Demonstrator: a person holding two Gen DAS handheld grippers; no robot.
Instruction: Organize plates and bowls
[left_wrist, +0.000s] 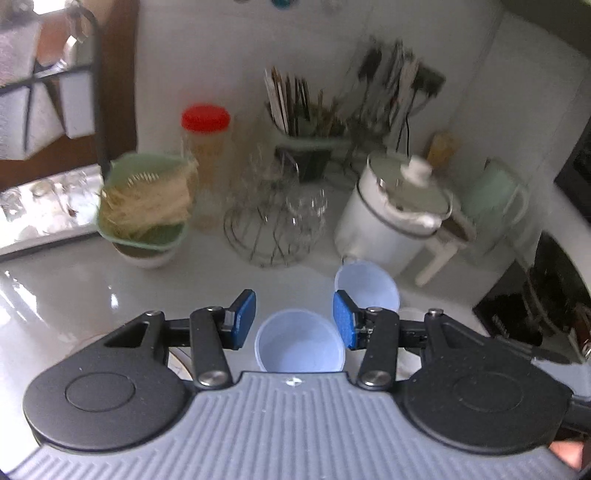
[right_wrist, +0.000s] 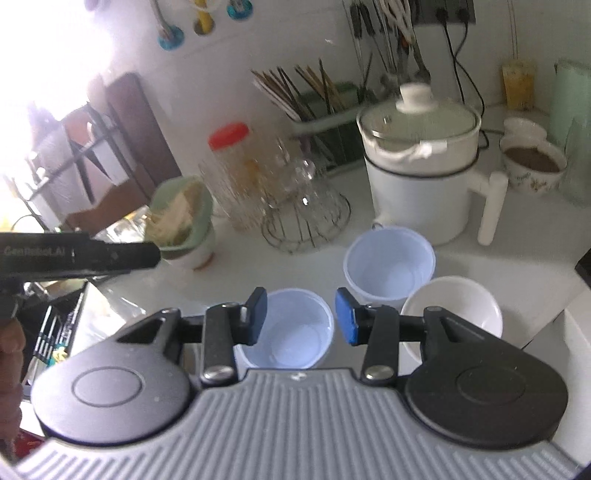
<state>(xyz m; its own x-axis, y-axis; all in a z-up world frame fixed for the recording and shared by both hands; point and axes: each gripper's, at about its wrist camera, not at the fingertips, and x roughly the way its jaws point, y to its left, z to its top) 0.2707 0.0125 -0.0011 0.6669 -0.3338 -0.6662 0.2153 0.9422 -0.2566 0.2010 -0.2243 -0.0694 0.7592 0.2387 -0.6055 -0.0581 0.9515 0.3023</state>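
Observation:
Two pale blue plastic bowls stand on the white counter. In the left wrist view, the near blue bowl (left_wrist: 299, 347) shows just below and between the blue pads of my left gripper (left_wrist: 294, 319), which is open and apart from it. The second blue bowl (left_wrist: 367, 284) sits behind and to the right. In the right wrist view, my right gripper (right_wrist: 301, 319) is open above the near blue bowl (right_wrist: 291, 332), with nothing held. The far blue bowl (right_wrist: 388, 266) and a white bowl (right_wrist: 454, 306) stand to its right.
Behind the bowls stand a white pot with a glass lid (right_wrist: 421, 162), a wire rack of glasses (right_wrist: 303, 206), a red-lidded jar (right_wrist: 229, 162) and a green strainer on a white bowl (right_wrist: 181, 221). A bowl of brown contents (right_wrist: 532, 166) sits far right. The left tool's black body (right_wrist: 81, 254) juts in at left.

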